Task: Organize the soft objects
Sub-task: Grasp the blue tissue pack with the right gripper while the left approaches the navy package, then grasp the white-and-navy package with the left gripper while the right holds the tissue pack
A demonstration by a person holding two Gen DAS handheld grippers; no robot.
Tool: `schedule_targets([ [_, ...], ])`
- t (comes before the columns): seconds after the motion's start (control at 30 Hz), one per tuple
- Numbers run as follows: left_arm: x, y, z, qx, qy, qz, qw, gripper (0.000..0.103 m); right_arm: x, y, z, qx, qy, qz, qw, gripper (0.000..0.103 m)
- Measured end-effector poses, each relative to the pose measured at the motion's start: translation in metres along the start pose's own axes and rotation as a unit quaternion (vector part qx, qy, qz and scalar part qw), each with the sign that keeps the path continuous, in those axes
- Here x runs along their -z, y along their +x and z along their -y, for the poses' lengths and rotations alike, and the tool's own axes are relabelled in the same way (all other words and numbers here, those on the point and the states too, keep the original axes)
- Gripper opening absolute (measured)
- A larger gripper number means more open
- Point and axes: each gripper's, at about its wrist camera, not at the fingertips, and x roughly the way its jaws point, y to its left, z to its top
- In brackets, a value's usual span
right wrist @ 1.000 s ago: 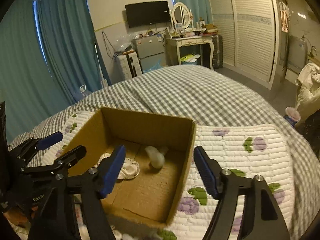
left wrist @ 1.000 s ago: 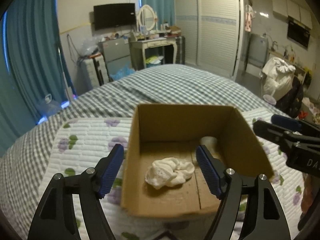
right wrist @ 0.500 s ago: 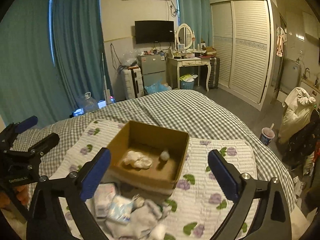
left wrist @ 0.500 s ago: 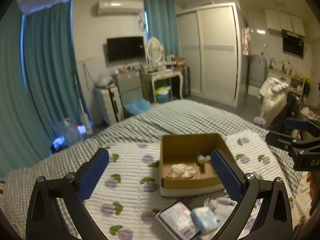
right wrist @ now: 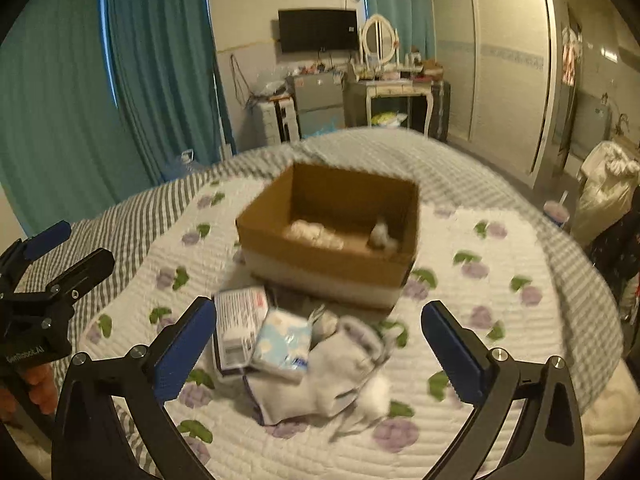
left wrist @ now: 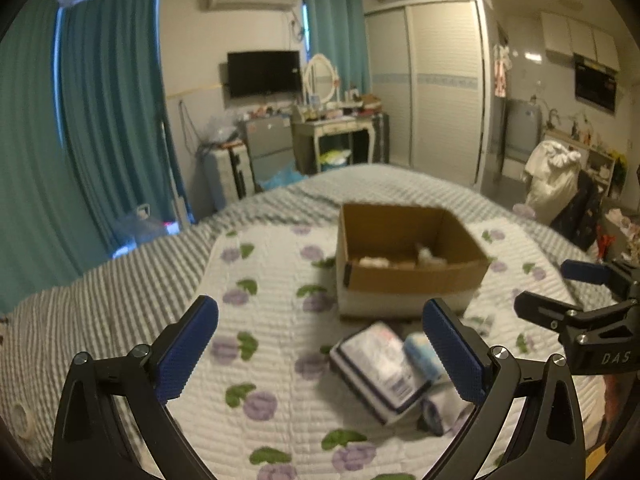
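An open cardboard box (left wrist: 408, 276) (right wrist: 320, 264) stands on a white quilted mat with purple flowers (left wrist: 272, 312) on the bed. Inside lie a crumpled white cloth (right wrist: 316, 234) and a small white soft item (right wrist: 380, 236). In front of the box is a pile: a white packet with print (right wrist: 240, 324) (left wrist: 376, 368), a pale blue tissue pack (right wrist: 286, 342) (left wrist: 424, 354) and grey-white socks (right wrist: 332, 376). My left gripper (left wrist: 320, 352) is open and empty, back from the pile. My right gripper (right wrist: 316, 354) is open and empty above the pile.
The bed has a grey checked cover (left wrist: 120, 292). The right gripper shows at the right edge of the left wrist view (left wrist: 580, 312); the left gripper shows at the left edge of the right wrist view (right wrist: 44, 280). Teal curtains, a dresser and wardrobes stand beyond the bed.
Both grippers have pulled back and up from the box, so the whole box and the pile in front now show. Both stay open and empty.
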Motion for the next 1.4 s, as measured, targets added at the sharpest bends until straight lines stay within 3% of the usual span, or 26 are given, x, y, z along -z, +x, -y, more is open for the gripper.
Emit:
schedule_targets([
  [0.3, 0.046, 0.046, -0.011, -0.006, -0.030, -0.053, 0.9981, 0.103, 0.035, 0.068, -0.010, -0.008, 0.007, -0.065, 0.998, 0.102],
  [0.4, 0.053, 0.052, -0.008, -0.013, -0.023, -0.056, 0.9981, 0.103, 0.042, 0.084, -0.014, -0.020, 0.013, -0.079, 0.997, 0.096],
  [0.6, 0.063, 0.063, -0.007, -0.014, -0.020, -0.072, 0.9971, 0.103, 0.054, 0.114, -0.019, -0.047, 0.029, -0.110, 0.992, 0.074],
  [0.67, 0.066, 0.065, -0.006, -0.016, -0.015, -0.076, 0.9969, 0.103, 0.056, 0.117, -0.018, -0.047, 0.032, -0.111, 0.992, 0.057],
  [0.73, 0.068, 0.065, -0.004, -0.016, -0.013, -0.080, 0.9966, 0.103, 0.057, 0.113, -0.016, -0.056, 0.037, -0.104, 0.992, 0.052],
  [1.0, 0.075, 0.071, 0.016, 0.017, -0.015, -0.105, 0.9943, 0.103, 0.050, 0.084, -0.009, -0.019, 0.012, -0.062, 0.998, 0.049],
  [1.4, 0.091, 0.122, 0.036, 0.037, -0.035, -0.170, 0.9842, 0.095, 0.049, 0.082, 0.020, 0.010, 0.036, -0.058, 0.998, 0.049],
])
